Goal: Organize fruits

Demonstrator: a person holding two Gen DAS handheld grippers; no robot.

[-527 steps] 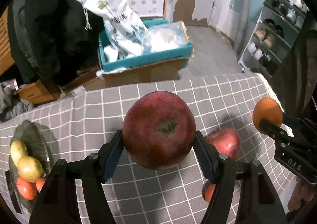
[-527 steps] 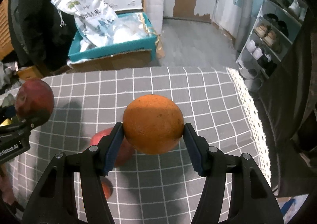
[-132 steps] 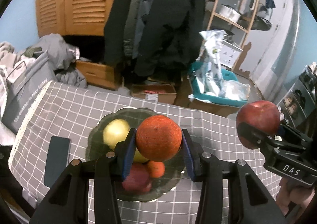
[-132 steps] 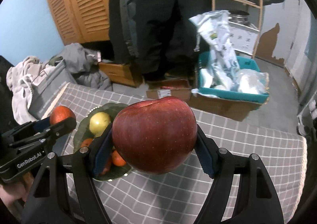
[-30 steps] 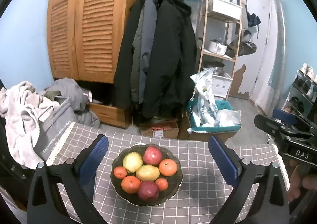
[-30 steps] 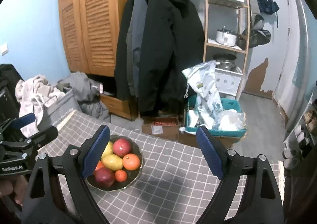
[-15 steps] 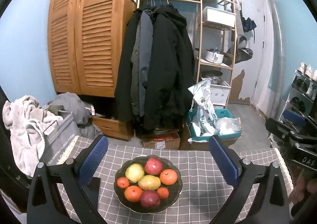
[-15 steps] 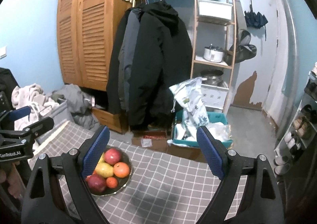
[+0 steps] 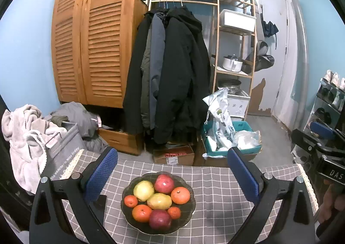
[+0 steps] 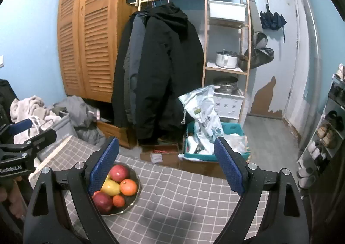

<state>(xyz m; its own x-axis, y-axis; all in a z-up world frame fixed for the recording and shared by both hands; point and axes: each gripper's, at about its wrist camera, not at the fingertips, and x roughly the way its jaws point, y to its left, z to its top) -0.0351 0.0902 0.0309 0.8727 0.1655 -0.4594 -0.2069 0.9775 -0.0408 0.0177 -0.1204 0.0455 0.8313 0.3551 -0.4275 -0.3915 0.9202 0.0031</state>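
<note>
Both tongs (left [image 9: 171,173], right [image 10: 166,164]) gape empty above round fruit [image 9: 159,200] in a dark glass bowl [image 9: 189,211].

The worktop [image 9: 215,190] wears a grey cloth checked with thin white lines, edged in cream lace. On it the dark glassy bowl [image 9: 127,213] carries two deep red apples [image 9: 164,183], two yellow-green fruits [image 9: 143,190] and four oranges [image 9: 180,195] in bright orange. Both grippers are black, their fingers [image 9: 101,173] faced in dotted blue. Far behind, the louvred wardrobe [image 9: 92,45] is honey-brown wood, the coats [image 9: 172,75] black and slate grey, the walls pale blue. The crate [image 10: 215,153] at far right is teal.
</note>
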